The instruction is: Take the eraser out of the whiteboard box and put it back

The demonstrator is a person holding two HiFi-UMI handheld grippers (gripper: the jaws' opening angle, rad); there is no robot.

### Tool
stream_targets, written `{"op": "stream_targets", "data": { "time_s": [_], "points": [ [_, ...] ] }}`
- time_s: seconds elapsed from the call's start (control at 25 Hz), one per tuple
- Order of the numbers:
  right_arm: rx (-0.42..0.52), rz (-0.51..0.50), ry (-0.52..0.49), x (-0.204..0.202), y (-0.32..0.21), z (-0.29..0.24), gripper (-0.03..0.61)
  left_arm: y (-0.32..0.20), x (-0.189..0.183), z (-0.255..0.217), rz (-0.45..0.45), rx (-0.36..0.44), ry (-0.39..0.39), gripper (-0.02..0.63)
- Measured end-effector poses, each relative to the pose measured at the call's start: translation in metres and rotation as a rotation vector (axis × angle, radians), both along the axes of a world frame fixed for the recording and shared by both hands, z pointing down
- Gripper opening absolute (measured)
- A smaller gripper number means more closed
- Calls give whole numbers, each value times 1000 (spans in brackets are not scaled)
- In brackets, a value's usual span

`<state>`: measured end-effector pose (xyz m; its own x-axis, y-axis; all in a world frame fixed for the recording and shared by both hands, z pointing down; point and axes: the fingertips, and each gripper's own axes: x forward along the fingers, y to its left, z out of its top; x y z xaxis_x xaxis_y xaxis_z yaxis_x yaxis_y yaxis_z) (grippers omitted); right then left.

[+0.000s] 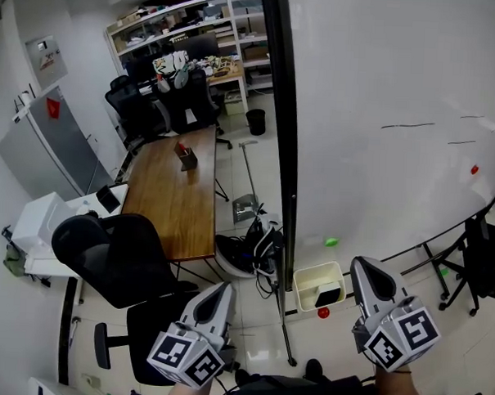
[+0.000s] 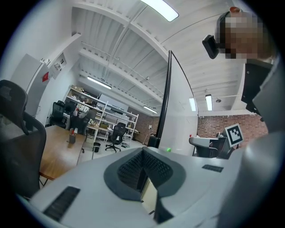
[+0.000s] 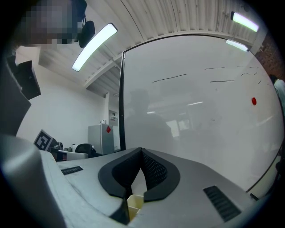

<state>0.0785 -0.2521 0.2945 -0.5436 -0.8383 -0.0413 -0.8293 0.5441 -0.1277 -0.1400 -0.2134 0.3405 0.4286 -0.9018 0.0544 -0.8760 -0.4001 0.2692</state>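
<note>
My left gripper point(image 1: 225, 288) clenched, nothing between jaws. Right gripper point(image 1: 362, 263) likewise clenched, empty, facing whiteboard point(image 1: 383, 92). Eraser point(image 1: 329, 297) sits dark inside cream whiteboard box point(image 1: 308, 279) at board's lower edge, apart from both grippers. Red magnet point(image 1: 323, 312) just below box.

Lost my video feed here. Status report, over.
Left gripper and right gripper shut, empty. Eraser sits in the box at the whiteboard lower edge. Nothing between grippers and box.
</note>
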Motion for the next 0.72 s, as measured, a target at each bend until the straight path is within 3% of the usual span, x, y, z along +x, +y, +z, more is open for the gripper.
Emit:
{"op": "stream_targets", "data": {
  "time_s": [0.24,0.52,0.72],
  "points": [
    [1,-46,-22,22,7,-3,21,12,25,0,-35,-13,-19,26],
    [-12,-154,-56,63,2,8,21,24,65,9,-171,-29,-41,26],
    [-57,-235,-57,54,8,20,21,52,67,9,-230,-19,-63,26]
  ]
}}
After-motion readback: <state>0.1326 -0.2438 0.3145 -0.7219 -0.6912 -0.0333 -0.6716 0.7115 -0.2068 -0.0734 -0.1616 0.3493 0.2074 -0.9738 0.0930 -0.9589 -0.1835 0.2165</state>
